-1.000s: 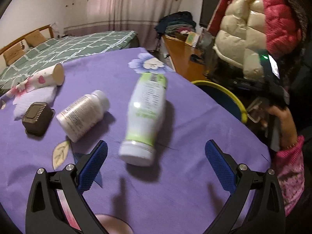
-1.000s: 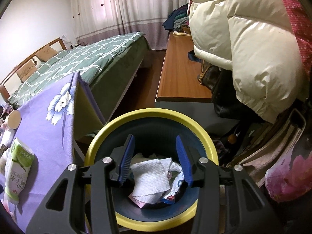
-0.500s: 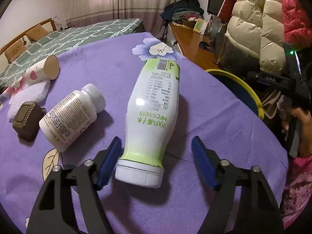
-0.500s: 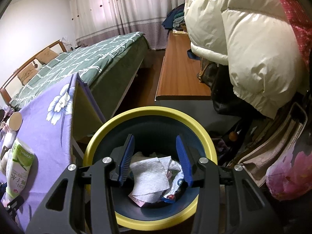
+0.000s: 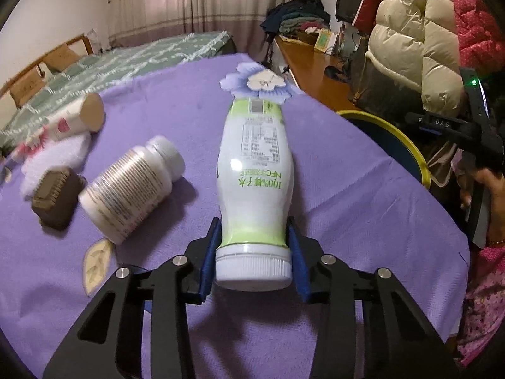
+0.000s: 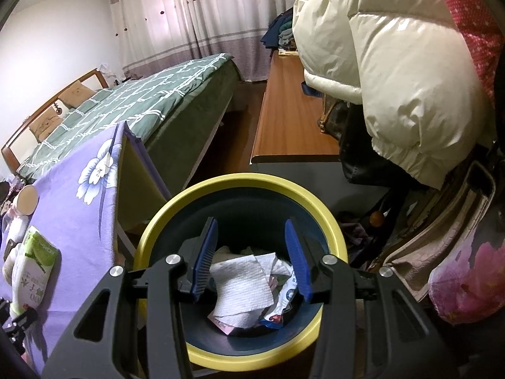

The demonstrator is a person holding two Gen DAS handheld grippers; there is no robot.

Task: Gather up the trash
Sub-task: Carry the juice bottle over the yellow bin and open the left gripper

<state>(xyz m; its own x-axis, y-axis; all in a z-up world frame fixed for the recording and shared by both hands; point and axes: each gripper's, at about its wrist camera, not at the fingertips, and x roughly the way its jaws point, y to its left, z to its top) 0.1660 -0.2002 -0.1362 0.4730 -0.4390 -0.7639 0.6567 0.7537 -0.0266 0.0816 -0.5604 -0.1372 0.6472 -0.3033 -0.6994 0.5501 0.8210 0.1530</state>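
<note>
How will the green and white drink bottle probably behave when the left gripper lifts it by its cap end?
The drink bottle looks like smooth, glossy plastic, so it may slip between the left gripper's blue pads. It is gripped near the cap, so its long body will probably sag downward. If released, its round shape would likely roll on the purple tablecloth.

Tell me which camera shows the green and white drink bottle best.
The left wrist view: the drink bottle lies full length on the purple tablecloth, its label readable. The right wrist view shows only part of it at the left edge.
</note>
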